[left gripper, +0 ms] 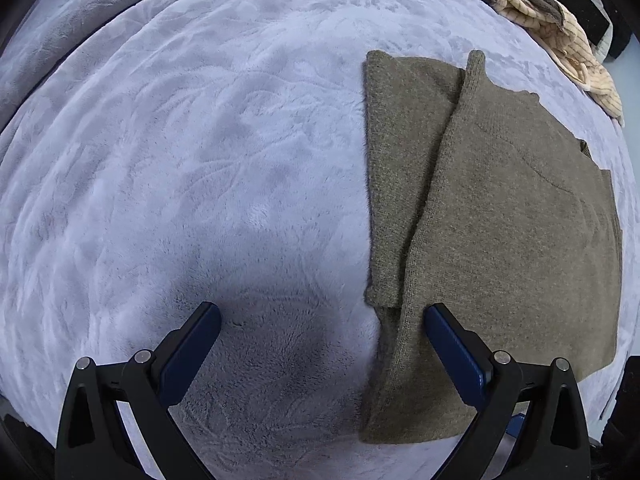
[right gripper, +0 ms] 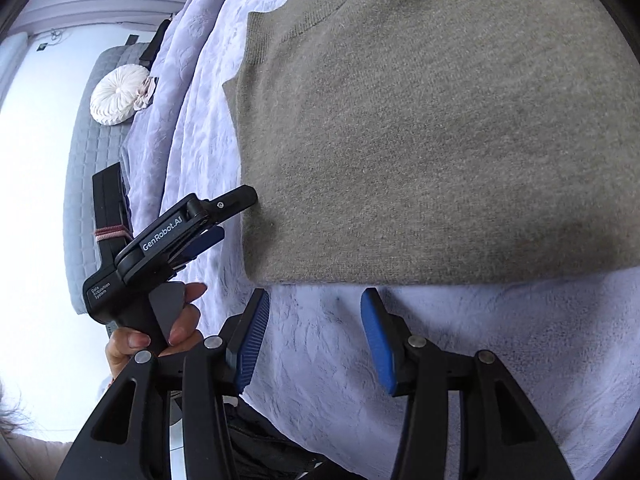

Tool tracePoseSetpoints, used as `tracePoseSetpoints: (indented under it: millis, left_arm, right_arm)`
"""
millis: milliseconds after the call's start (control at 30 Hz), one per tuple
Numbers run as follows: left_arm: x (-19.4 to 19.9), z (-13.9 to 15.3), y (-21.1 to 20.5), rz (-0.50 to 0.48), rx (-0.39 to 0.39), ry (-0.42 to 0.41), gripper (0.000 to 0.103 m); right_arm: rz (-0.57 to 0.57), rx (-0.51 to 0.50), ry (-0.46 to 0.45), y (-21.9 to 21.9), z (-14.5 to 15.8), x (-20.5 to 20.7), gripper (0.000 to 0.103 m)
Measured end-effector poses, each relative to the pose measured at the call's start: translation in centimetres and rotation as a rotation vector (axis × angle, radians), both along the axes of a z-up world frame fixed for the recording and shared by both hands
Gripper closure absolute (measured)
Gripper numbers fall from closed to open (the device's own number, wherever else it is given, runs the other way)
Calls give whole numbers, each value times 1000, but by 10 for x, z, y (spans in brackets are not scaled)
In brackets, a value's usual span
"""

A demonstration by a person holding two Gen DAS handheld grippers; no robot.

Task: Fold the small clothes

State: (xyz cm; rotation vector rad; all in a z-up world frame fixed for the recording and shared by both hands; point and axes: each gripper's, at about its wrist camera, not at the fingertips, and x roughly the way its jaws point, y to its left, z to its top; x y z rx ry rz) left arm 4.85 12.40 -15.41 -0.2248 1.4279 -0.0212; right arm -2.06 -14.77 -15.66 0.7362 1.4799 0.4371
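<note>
Folding the sweater (left gripper: 500,220) on the bed (left gripper: 200,160)

Keeping left tongs (left gripper: 322,316) and right tongs (right gripper: 316,304) open and empty; gripping the lower hem corners evenly, lifting together, avoiding wrinkles.

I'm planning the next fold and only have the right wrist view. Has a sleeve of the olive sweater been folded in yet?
Observer: Yes. In the left wrist view, what looks like a sleeve lies folded across the sweater.
Operator: Is the left one open?
Observer: The left gripper is open, one finger over the sweater's near edge.
Operator: Any other clothes?
Observer: A cream and brown pile lies at the blanket's far edge.
</note>
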Motion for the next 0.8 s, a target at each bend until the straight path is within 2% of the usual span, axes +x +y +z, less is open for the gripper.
tracePoseSetpoints:
  millis: [167,400,533,800]
  left_arm:
    - [7,-4,18,24,-32,12,1]
    - [4,-4,62,106,-166,4,1]
    - [1,0,68,106,-177,-2,1]
    - [0,5,61,91,-170,-25,1]
  right_arm:
    - [-49,45,27,-7,-7,-2,51]
    - [-92,101,57,-5,-18,-6,49]
    - [-124,134,38,4,-23,1,49]
    - [-231,248,56,24,-37,20,46]
